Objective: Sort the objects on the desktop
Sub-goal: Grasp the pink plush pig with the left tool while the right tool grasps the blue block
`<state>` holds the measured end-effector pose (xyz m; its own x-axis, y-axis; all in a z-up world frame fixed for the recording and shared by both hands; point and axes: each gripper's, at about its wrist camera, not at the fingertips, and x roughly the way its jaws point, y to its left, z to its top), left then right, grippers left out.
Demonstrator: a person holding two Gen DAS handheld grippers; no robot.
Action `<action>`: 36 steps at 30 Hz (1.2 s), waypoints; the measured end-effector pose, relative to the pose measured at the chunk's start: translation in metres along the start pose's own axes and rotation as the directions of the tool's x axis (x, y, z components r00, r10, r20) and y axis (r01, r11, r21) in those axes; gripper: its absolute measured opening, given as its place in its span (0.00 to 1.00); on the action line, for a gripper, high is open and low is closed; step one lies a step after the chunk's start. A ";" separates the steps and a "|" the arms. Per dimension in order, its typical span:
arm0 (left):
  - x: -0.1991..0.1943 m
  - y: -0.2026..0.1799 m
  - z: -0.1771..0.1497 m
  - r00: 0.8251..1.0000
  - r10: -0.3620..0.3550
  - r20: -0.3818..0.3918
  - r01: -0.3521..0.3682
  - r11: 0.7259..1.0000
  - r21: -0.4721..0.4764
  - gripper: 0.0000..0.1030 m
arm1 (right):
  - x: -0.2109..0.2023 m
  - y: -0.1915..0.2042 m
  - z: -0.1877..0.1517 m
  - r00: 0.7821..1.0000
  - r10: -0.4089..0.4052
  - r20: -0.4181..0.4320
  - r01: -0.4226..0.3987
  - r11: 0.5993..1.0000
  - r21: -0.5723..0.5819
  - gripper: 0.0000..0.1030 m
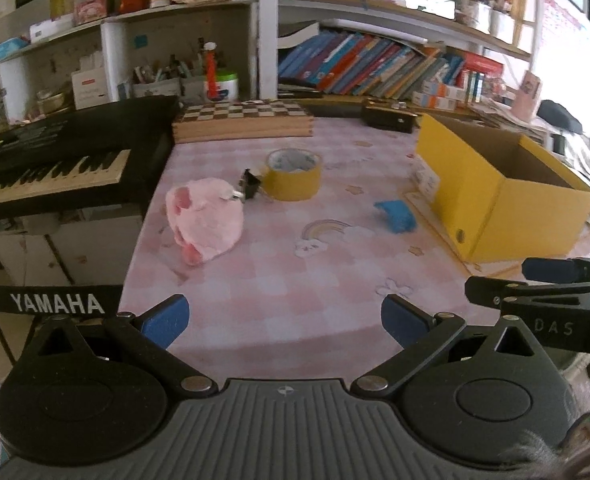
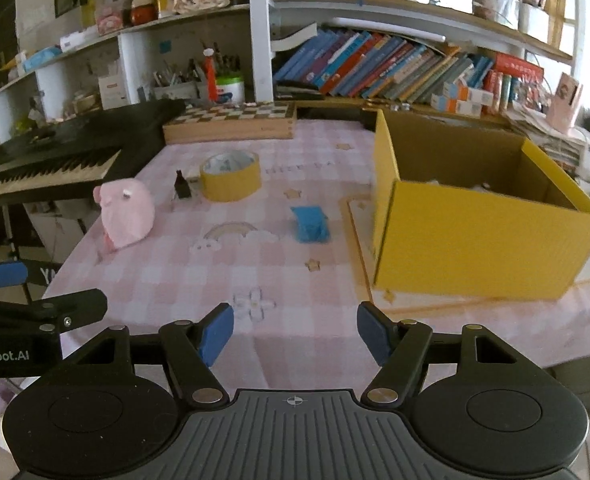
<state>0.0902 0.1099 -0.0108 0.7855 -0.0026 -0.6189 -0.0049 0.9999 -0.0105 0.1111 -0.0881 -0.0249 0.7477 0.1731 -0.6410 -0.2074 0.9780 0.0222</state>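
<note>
Pink plush toy (image 1: 205,218), black binder clip (image 1: 250,186), yellow tape roll (image 1: 293,176) and crumpled blue object (image 1: 396,216) lie on the pink checked surface (image 1: 275,280), well ahead of both claws. An open yellow cardboard box (image 2: 475,236) stands right of them, a black keyboard (image 1: 63,152) left, a wooden chessboard (image 1: 243,120) behind. Left claw (image 1: 285,320) and right claw (image 2: 295,330) are spread, empty, with nothing between them and the objects.
</note>
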 end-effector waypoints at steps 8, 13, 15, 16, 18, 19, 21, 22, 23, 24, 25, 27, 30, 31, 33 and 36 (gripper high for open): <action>0.033 0.017 0.025 0.998 0.055 -0.001 -0.055 0.998 -0.030 1.00 | 0.032 -0.005 0.027 0.999 -0.015 0.028 0.015 1.000 0.015 0.67; 0.059 0.024 0.045 0.996 0.091 0.011 -0.090 0.995 -0.038 1.00 | 0.050 -0.002 0.042 0.999 -0.009 0.042 0.009 1.000 0.005 0.66; 0.073 0.030 0.051 0.993 0.120 0.005 -0.119 0.991 -0.061 1.00 | 0.055 -0.001 0.049 0.998 -0.021 0.065 0.021 1.000 0.006 0.66; 0.079 0.032 0.054 0.992 0.129 0.001 -0.129 0.989 -0.071 1.00 | 0.058 0.000 0.053 0.996 -0.030 0.085 0.029 1.000 0.012 0.66; 0.091 0.037 0.059 0.990 0.142 -0.010 -0.142 0.987 -0.077 1.00 | 0.063 0.001 0.060 0.993 -0.038 0.108 0.037 0.999 0.018 0.66; 0.096 0.038 0.061 0.989 0.149 -0.014 -0.150 0.986 -0.072 1.00 | 0.067 0.002 0.063 0.992 -0.044 0.118 0.042 0.999 0.022 0.66; 0.106 0.041 0.066 0.987 0.161 -0.019 -0.162 0.985 -0.060 1.00 | 0.078 0.003 0.069 0.992 -0.047 0.117 0.044 0.999 0.024 0.66; 0.110 0.041 0.067 0.987 0.162 -0.023 -0.163 0.985 -0.057 1.00 | 0.084 0.004 0.070 0.994 -0.041 0.104 0.038 0.999 0.025 0.66; 0.114 0.042 0.069 0.987 0.159 -0.028 -0.161 0.985 -0.056 1.00 | 0.090 0.004 0.071 0.996 -0.027 0.089 0.025 0.999 0.025 0.66; 0.118 0.043 0.070 0.987 0.156 -0.033 -0.157 0.986 -0.054 1.00 | 0.097 0.006 0.072 0.998 -0.004 0.067 0.003 1.000 0.016 0.63; 0.122 0.044 0.071 0.987 0.155 -0.038 -0.156 0.986 -0.051 1.00 | 0.103 0.008 0.073 0.999 0.009 0.053 -0.010 1.000 0.008 0.60; 0.130 0.045 0.072 0.986 0.158 -0.045 -0.160 0.986 -0.040 1.00 | 0.111 0.010 0.073 0.999 0.012 0.039 -0.013 1.000 0.004 0.57; 0.141 0.047 0.074 0.985 0.164 -0.057 -0.165 0.986 -0.027 1.00 | 0.124 0.009 0.074 0.999 -0.025 0.034 0.025 1.000 0.007 0.52; 0.144 0.048 0.074 0.985 0.164 -0.061 -0.166 0.986 -0.024 1.00 | 0.130 0.008 0.074 0.999 -0.039 0.026 0.039 0.999 0.004 0.51; 0.151 0.049 0.075 0.984 0.166 -0.069 -0.168 0.986 -0.018 1.00 | 0.140 0.007 0.073 0.998 -0.060 0.011 0.060 0.998 -0.008 0.49; 0.159 0.049 0.076 0.983 0.163 -0.080 -0.164 0.986 -0.007 1.00 | 0.154 0.005 0.072 0.996 -0.091 -0.010 0.091 0.996 -0.013 0.49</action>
<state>0.2622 0.1591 -0.0505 0.7220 0.1599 -0.6731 -0.1382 0.9867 0.0861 0.2701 -0.0479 -0.0685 0.7575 0.0820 -0.6477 -0.1467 0.9881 -0.0466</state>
